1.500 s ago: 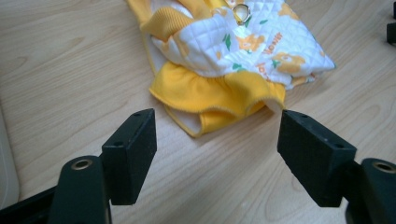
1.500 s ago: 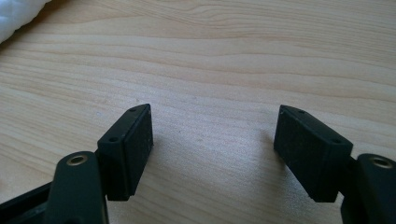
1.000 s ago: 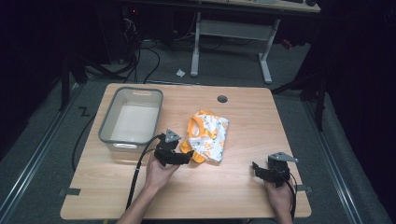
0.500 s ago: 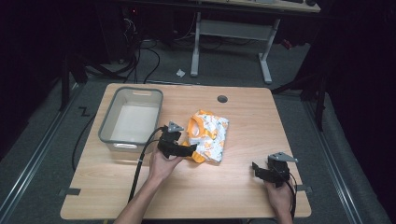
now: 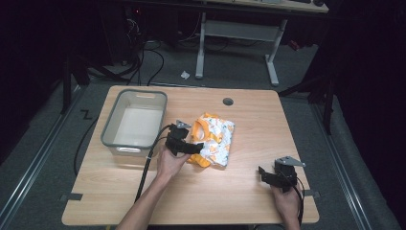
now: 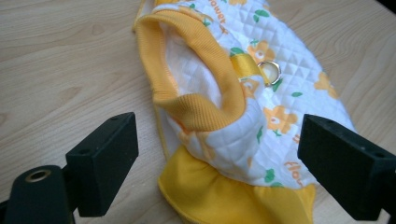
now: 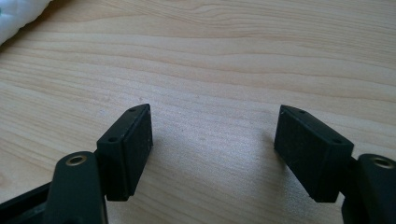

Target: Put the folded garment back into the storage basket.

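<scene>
A small quilted garment point(image 5: 216, 136), white with orange flowers and a yellow ribbed collar, lies crumpled at the table's middle. In the left gripper view the garment point(image 6: 261, 107) shows a metal ring on a yellow strap. My left gripper point(image 5: 198, 147) reaches its left edge. Its jaws have just been opening and now stand wide in the left gripper view point(image 6: 219, 135), with the yellow hem between them but untouched by the pads. My right gripper point(image 5: 262, 173) rests open near the front right, nothing between its jaws point(image 7: 212, 126) but bare wood.
A grey plastic bin point(image 5: 108, 139) stands to the left of the garment, close to my left hand. A round cable hole point(image 5: 228, 101) sits near the table's point(image 5: 239, 201) far edge. Cables trail off the front edge.
My left hand has slid forward and to the right, bringing its gripper up to the garment's edge. The right hand has kept still.
</scene>
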`<state>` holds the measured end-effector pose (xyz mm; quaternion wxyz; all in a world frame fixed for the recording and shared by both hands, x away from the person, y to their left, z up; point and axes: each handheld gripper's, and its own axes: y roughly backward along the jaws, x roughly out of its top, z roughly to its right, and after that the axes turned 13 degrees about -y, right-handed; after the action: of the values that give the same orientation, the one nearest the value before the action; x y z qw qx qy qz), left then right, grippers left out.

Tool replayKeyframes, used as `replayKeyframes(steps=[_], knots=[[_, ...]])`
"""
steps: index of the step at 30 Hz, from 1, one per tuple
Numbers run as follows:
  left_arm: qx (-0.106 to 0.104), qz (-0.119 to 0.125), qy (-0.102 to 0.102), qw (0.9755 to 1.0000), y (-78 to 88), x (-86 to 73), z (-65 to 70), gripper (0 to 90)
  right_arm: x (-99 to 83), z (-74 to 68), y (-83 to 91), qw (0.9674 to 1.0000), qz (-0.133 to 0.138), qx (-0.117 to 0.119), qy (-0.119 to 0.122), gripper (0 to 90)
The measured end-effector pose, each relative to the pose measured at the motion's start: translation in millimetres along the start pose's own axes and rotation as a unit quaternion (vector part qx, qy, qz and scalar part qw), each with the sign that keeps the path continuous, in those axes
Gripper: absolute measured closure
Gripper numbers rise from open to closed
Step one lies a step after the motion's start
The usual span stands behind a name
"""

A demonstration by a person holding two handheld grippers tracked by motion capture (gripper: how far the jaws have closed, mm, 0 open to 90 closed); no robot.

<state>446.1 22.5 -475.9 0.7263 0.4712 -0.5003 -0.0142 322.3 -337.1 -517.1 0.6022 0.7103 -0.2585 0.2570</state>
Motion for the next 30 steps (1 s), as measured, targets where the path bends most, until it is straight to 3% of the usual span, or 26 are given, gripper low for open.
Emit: replayKeyframes(steps=[3, 7, 12, 16, 20, 30], knots=[[0.005, -0.005, -0.003, 1.0, -4.5, 5.5, 0.0, 11.6, 0.0, 0.0, 0.0, 1.0, 0.0, 0.0, 0.0, 28.3], [0.002, -0.008, 0.008, 0.9999, -12.2, 11.2, -0.4, 10.7, 0.0, 0.0, 0.0, 1.0, 0.0, 0.0, 0.0, 28.3], [0.02, -0.027, 0.002, 0.9994, -26.9, 12.9, -0.4, 14.0, 0.0, 0.0, 0.0, 1.0, 0.0, 0.0, 0.0, 28.3], [0.017, -0.034, -0.001, 0.9993, -32.9, 16.7, 1.1, 15.1, 0.0, 0.0, -0.1, 1.0, 0.0, 0.0, 0.0, 28.3], [0.012, -0.042, 0.012, 0.999, -40.9, 15.2, -2.1, 15.4, 0.0, -0.1, 0.0, 1.0, 0.0, 0.0, 0.0, 28.3], [0.027, -0.061, 0.009, 0.9977, -54.4, 10.5, -0.6, 20.2, 0.0, 0.0, 0.0, 1.0, 0.0, 0.0, 0.0, 28.3]])
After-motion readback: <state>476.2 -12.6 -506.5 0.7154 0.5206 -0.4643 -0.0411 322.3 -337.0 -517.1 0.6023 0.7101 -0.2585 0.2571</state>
